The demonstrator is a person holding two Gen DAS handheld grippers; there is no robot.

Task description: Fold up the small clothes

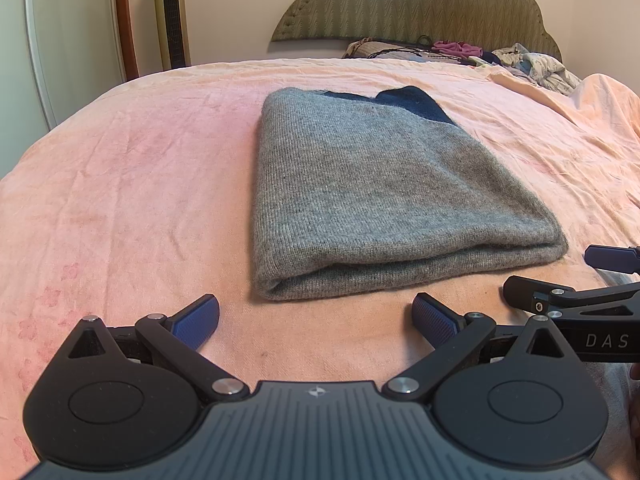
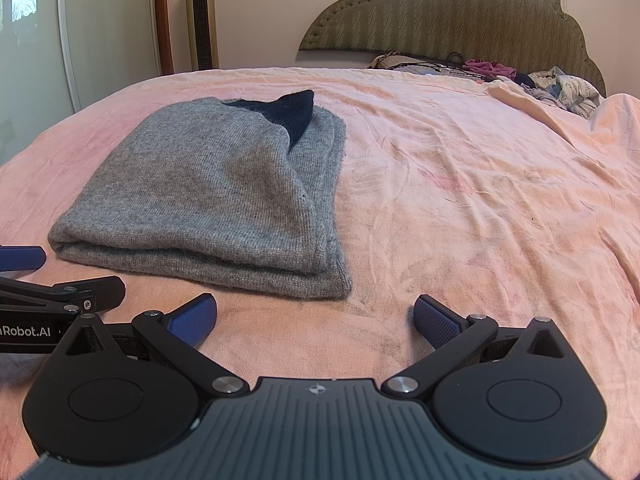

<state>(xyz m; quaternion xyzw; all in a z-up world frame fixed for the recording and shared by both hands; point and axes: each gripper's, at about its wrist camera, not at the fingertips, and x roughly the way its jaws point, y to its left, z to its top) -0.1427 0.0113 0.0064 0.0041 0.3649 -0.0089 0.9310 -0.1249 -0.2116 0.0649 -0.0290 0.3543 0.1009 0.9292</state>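
The grey knit sweater (image 1: 360,184) is laid folded on the pink bed sheet (image 1: 120,200). Left gripper (image 1: 316,316) and right gripper (image 2: 316,316) are held just short of it, fingers apart, empty. Folding is judged largely complete.

Grey knit garment (image 2: 208,200), folded, navy part showing at its far end, lying on the pink bed sheet (image 2: 460,200). Right hand-held gripper (image 2: 316,318): jaws spread, empty, just short of the garment's near edge. Left hand-held gripper (image 2: 60,276) alongside. Loose clothes (image 2: 560,88) by the headboard (image 2: 460,12).
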